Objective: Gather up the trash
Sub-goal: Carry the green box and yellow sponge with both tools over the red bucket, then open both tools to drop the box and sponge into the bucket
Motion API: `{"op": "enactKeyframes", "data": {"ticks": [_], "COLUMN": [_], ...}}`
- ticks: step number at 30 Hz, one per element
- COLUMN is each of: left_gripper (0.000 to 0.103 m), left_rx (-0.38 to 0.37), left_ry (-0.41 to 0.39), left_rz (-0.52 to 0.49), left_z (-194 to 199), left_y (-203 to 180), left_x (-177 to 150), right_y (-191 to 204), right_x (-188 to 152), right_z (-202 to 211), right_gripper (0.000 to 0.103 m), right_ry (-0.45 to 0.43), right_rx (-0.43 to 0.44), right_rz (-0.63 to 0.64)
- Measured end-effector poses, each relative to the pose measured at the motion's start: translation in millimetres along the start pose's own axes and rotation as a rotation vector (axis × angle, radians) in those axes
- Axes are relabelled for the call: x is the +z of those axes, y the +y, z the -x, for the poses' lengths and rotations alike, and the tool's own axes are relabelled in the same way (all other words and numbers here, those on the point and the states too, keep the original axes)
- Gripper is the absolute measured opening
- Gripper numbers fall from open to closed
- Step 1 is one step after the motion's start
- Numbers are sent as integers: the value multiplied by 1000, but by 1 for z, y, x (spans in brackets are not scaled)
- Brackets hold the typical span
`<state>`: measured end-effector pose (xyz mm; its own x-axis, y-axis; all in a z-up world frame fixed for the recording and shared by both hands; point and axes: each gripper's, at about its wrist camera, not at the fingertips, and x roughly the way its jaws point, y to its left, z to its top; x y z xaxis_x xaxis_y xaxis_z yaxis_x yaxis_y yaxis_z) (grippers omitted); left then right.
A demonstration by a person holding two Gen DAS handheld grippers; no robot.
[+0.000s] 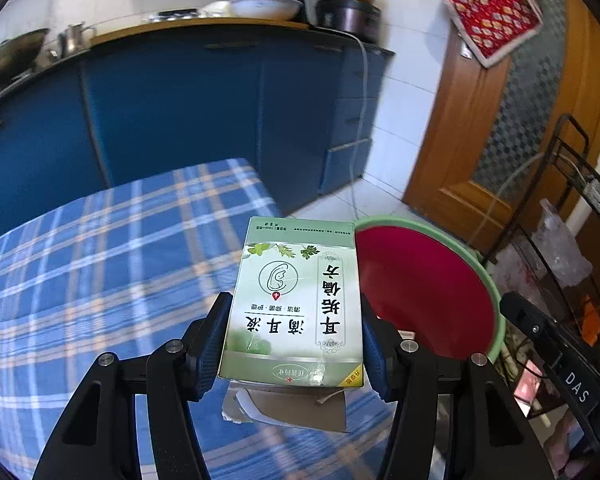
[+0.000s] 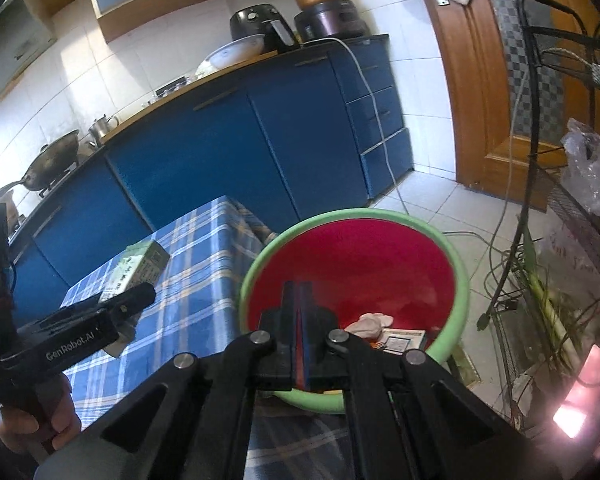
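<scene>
Left wrist: left claw [image 1: 296, 336] clamps one green box [image 1: 296, 300]; right claw [image 2: 297, 312] closed, empty, over one basin [image 2: 458, 264].

Box [image 1: 296, 304] between left gripper [image 1: 296, 344] fingers, above surface [image 1: 100, 260]. Basin [image 2: 458, 276] right of surface, on floor. Right gripper [image 2: 298, 304] over basin. Cabinets [image 2: 220, 152] behind. Wire rack [image 2: 560, 200] right of basin.

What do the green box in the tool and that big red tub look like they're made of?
The green box looks like thin printed cardboard with a slight sheen; a torn brown flap shows at its near end. The red tub with its green rim seems to be moulded plastic, smooth and a little glossy, though enamelled metal can't be ruled out. The left tool grips the box by its sides.
</scene>
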<state>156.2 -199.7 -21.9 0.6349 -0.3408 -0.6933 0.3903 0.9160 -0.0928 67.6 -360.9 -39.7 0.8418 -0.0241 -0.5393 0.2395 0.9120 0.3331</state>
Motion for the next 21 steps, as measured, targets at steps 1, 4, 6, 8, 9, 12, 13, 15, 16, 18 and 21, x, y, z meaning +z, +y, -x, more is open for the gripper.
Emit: {"op": "enactKeyframes", "data": {"ticks": [1, 4, 6, 8, 9, 12, 13, 15, 16, 18, 21], "left_gripper": [61, 61, 61, 61, 61, 61, 61, 62, 64, 69, 71], "left_rx": [-6, -36, -59, -74, -82, -100, -104, -110, -114, -115, -102], "left_ry": [4, 14, 24, 33, 39, 52, 58, 75, 82, 84, 80], "left_rz": [-7, -37, -60, -79, -90, -118, -123, -128, -129, -127, -127], "left_z": [-3, -9, -15, -21, -25, -34, -36, -42, -44, -46, -47], "left_y": [-3, -18, -29, -37, -41, -53, -56, -60, -62, -64, -64], "left_x": [0, -1, -1, -1, -1, -1, -1, 0, 0, 0, 0], "right_y": [-2, -12, -19, -25, -27, -36, -38, -43, -45, -50, -55], "right_x": [-1, -2, -4, -5, -6, -8, -8, -9, -9, -10, -11], "right_z": [0, -1, -3, -3, -3, -3, -4, -5, -5, -6, -8], "right_gripper": [4, 5, 5, 6, 6, 6, 6, 6, 6, 9, 15], "right_ry": [0, 6, 13, 17, 18, 23, 24, 32, 34, 38, 43], "right_rx": [-2, -5, -10, -14, -15, -18, -18, -16, -18, -20, -17], "right_rz": [-3, -20, -35, -50, -55, -74, -78, -88, -94, -107, -124]}}
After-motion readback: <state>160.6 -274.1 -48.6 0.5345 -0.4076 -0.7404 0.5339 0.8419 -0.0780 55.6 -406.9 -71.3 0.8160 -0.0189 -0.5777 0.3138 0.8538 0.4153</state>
